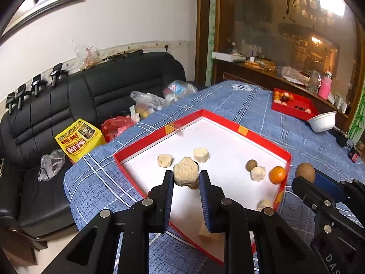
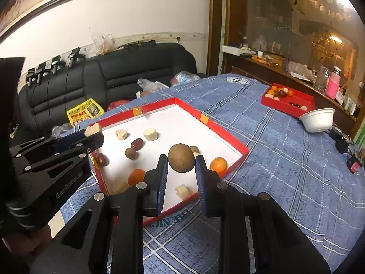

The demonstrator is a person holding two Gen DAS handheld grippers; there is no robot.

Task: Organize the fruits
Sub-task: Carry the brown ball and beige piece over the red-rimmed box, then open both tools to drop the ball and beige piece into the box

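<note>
Left gripper (image 1: pixel 186 178) of mine pinches a pale rough chunk (image 1: pixel 185 174) between its blue pads, held above the near part of the big red tray (image 1: pixel 262 138). Beside it, my right gripper (image 2: pixel 181 163) clamps a round brown fruit (image 2: pixel 181 158) over the tray's near right edge. Below, on the white floor of the tray, lie more pale chunks (image 2: pixel 150 134), two oranges (image 2: pixel 218 165), a dark red fruit (image 2: pixel 137 143) and a small brown one (image 2: pixel 130 153), scattered apart. Farther off on the blue checked cloth (image 2: pixel 285 159), a white bowl (image 2: pixel 317 119) leans tilted, and just behind it a smaller red tray (image 2: pixel 306 101) holds mixed fruit. Beyond the table's left side stands a black sofa (image 1: pixel 79 100).
</note>
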